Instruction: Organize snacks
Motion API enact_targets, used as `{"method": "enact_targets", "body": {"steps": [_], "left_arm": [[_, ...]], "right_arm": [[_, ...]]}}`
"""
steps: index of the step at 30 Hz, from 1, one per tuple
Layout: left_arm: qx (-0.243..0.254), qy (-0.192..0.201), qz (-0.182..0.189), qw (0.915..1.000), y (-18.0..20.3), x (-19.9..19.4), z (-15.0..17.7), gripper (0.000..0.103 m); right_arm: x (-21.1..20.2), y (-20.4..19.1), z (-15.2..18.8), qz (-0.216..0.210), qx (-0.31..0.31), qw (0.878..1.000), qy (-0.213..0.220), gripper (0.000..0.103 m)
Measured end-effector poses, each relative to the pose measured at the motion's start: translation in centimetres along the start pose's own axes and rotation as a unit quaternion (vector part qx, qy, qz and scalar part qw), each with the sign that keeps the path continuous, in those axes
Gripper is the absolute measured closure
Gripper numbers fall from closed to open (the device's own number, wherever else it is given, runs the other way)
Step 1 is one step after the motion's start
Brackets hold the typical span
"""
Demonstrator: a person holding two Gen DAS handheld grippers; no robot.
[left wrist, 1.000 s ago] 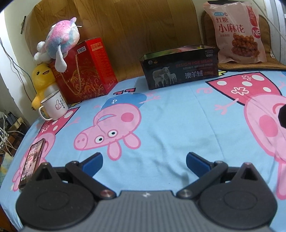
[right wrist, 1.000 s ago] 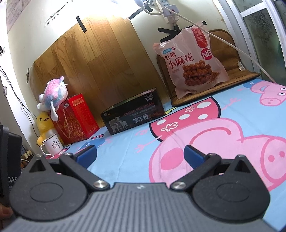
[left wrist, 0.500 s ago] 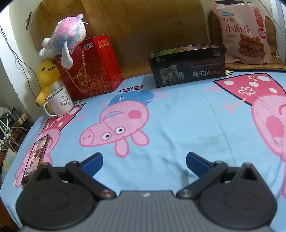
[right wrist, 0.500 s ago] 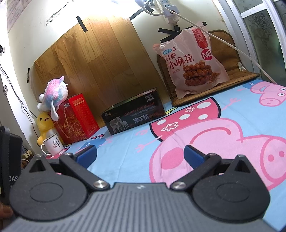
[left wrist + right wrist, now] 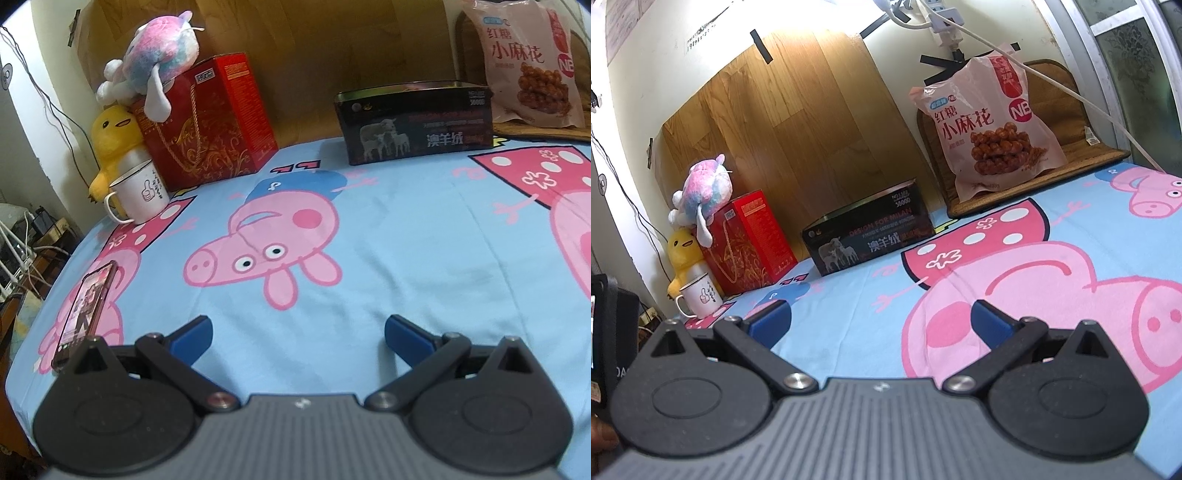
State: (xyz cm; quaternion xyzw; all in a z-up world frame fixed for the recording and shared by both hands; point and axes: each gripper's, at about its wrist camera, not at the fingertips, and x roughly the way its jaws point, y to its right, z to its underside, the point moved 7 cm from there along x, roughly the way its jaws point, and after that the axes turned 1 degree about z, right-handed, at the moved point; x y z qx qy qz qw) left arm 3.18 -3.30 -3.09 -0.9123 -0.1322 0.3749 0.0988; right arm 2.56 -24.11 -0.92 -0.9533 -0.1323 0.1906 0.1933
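On a bed spread with a blue cartoon-pig sheet (image 5: pixel 369 229), both grippers hover with nothing in hand as the snack tidying stands at its opening approach. At far left, a phone (image 5: pixel 83 310) lies face up near the sheet's edge; beyond it a white enamel mug (image 5: pixel 138 194) stands in front of a yellow duck plush (image 5: pixel 110 136), with a red gift box (image 5: pixel 207 122) beside them and a pink-and-blue plush toy (image 5: pixel 159 62) perched on top. At centre, against the wood-grain panel (image 5: pixel 783 122), sits a dark open-topped box printed with sheep (image 5: pixel 417 125); what it holds cannot be seen. At far right, the task's item, a large pink snack bag (image 5: pixel 993 125) of fried dough twists, leans upright on a brown mat (image 5: pixel 1078 147) against the wall, puffy, sealed and seemingly untouched. The left gripper (image 5: pixel 297 332) has its jaws spread wide and empty over the near sheet; the right gripper (image 5: pixel 879 317) is likewise wide open and holds nothing. The bag lies well apart from both. The likely next move is a long reach to the far right by the right gripper, closing on the bag's edge, which looks soft and liable to slump.
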Motion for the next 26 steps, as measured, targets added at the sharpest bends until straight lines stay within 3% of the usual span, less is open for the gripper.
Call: {"method": "enact_targets", "body": {"steps": [19, 22, 26], "left_arm": [[-0.005, -0.007, -0.011, 0.9999, -0.9, 0.6, 0.0, 0.000], [-0.010, -0.004, 0.003, 0.9999, -0.7, 0.5, -0.3, 0.000], [-0.018, 0.003, 0.048, 0.9987, 0.3, 0.1, -1.2, 0.000]], "right_arm": [[0.4, 0.0, 0.1, -0.003, -0.003, 1.000, -0.008, 0.000], [0.4, 0.0, 0.1, -0.003, -0.003, 1.000, -0.008, 0.000], [0.4, 0.1, -0.1, 0.001, -0.008, 1.000, -0.006, 0.000]]}}
